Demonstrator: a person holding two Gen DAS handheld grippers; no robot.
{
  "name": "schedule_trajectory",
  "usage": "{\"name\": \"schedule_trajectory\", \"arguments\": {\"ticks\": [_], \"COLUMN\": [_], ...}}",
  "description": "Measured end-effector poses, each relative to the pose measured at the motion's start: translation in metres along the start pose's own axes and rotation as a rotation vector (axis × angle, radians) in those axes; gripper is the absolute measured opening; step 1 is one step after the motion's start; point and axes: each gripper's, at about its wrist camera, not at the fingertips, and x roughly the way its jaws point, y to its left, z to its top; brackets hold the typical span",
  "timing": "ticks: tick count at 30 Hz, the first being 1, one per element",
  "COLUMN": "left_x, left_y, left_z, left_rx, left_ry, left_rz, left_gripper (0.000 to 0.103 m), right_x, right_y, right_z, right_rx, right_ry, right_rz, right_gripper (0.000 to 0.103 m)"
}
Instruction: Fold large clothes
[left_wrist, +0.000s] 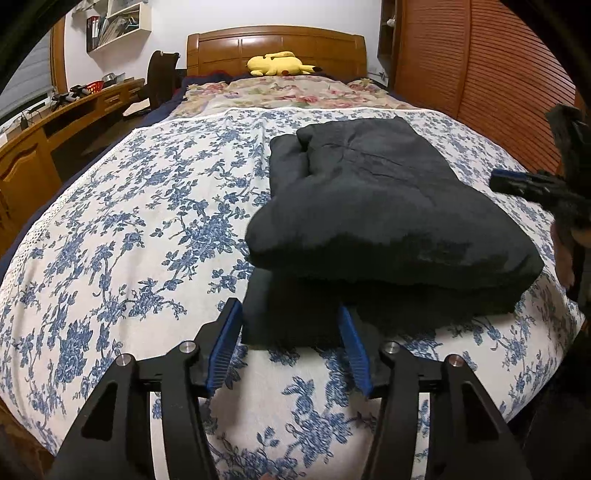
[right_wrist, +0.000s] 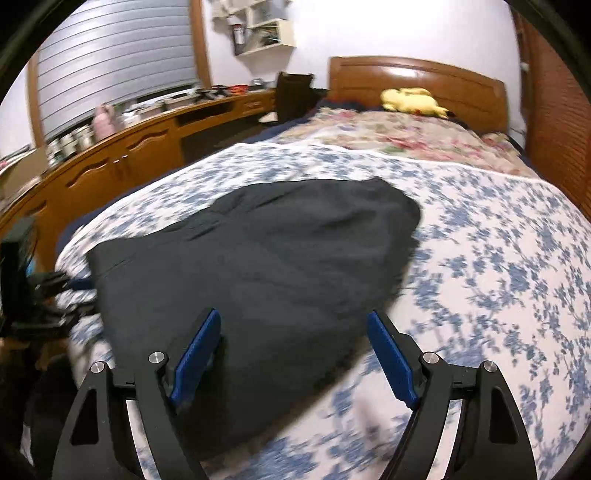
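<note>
Bedroom. Dark garment (left_wrist: 373, 199) lies on the bed (left_wrist: 140, 229), on the blue-flowered cover, toward the foot end. It is already a compact, thick bundle: top layer doubled over, rounded fold edge facing the left camera, a thinner lower layer sticking out beneath it at the near edge.

Left tongs (left_wrist: 291, 350): roughly half open. The protruding lower layer sits between the blue pads (left_wrist: 221, 350), but the pads do not appear to press it; nothing gripped, as far as the left view shows.

Right tongs (right_wrist: 295, 354): wide open, hovering over the near corner of the garment (right_wrist: 258, 266). Cloth lies below the gap, not pinched. Right view is motion-blurred, so fine contact is hard to judge. In the left view the right tongs (left_wrist: 517, 186) show at the far right edge, just beside the bundle.

Progress, judged: most folding looks done. Garment reduced to a small rectangle-ish stack, no sleeves or loose ends trailing that I can see. Left to do: possibly tidy the protruding bottom layer, square the edges, or one last fold; cannot tell which is intended.

Background: yellow plush (left_wrist: 279, 63) by the headboard, wooden worktop (right_wrist: 147, 125) along the wall with clutter.
</note>
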Motion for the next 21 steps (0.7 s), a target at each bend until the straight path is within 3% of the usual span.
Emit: {"name": "schedule_trajectory", "arguments": {"ticks": [14,21], "left_x": [0.003,0.009], "left_y": [0.013,0.02], "left_z": [-0.003,-0.005], "left_rx": [-0.005,-0.008], "left_ry": [0.0,0.02], "left_rz": [0.002,0.005], "left_gripper": [0.055,0.057], "right_x": [0.111,0.158], "right_y": [-0.059,-0.067], "right_z": [0.068,0.087], "right_rx": [0.091,0.131], "right_ry": [0.114,0.157], "right_rz": [-0.062,-0.022], "right_gripper": [0.083,0.085]}}
